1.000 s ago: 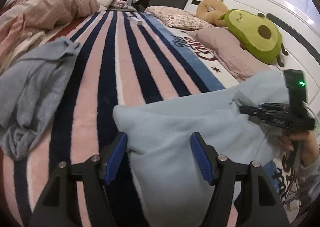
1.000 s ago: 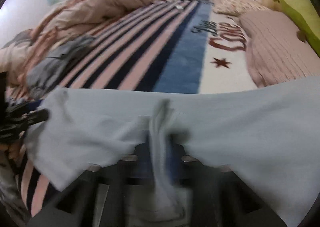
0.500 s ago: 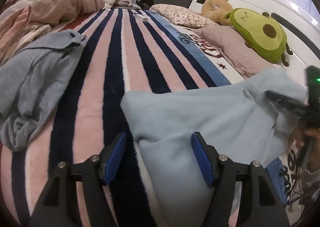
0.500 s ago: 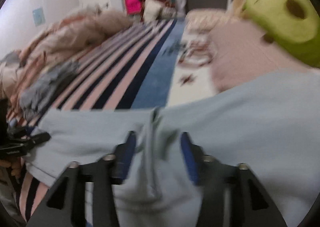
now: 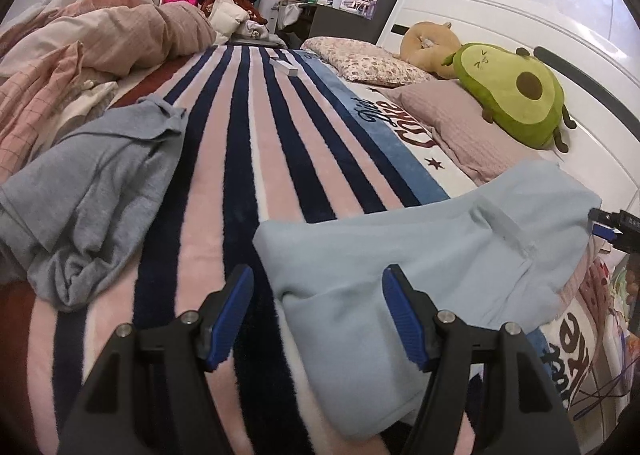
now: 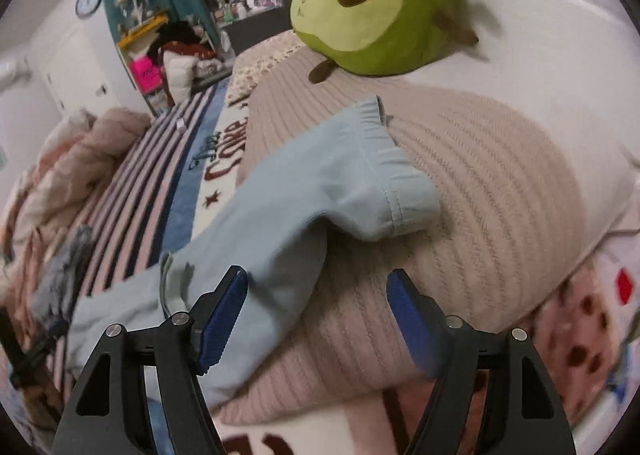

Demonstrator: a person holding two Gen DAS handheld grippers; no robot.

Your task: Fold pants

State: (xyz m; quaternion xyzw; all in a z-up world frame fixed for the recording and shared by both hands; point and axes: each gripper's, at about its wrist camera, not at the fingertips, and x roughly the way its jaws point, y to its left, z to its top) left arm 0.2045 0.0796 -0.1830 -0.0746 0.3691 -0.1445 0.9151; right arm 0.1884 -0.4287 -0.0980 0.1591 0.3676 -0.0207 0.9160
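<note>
Light blue pants (image 5: pixel 400 255) lie spread on the striped blanket (image 5: pixel 248 159), and one end (image 6: pixel 372 175) reaches onto a pink ribbed pillow (image 6: pixel 500 191). My left gripper (image 5: pixel 318 307) hovers open over the pants' near corner, with its pads clear of the cloth. My right gripper (image 6: pixel 318 295) has its jaws opening. The pants' edge lies under its left finger (image 6: pixel 224 315) and nothing is pinched between the pads. In the left wrist view the right gripper (image 5: pixel 616 223) shows at the right edge, beside the pants.
A crumpled grey garment (image 5: pixel 92 191) lies left of the pants. An avocado plush (image 5: pixel 516 95) rests against the white headboard (image 5: pixel 500 19). A bunched pink duvet (image 5: pixel 120 35) fills the far left. A small white box (image 5: pixel 285 67) sits far up the blanket.
My right gripper let go of the pants' fabric, opened, rolled and swung up and to the right over the pillow. The pants dropped flat. My left gripper stayed open and hardly moved.
</note>
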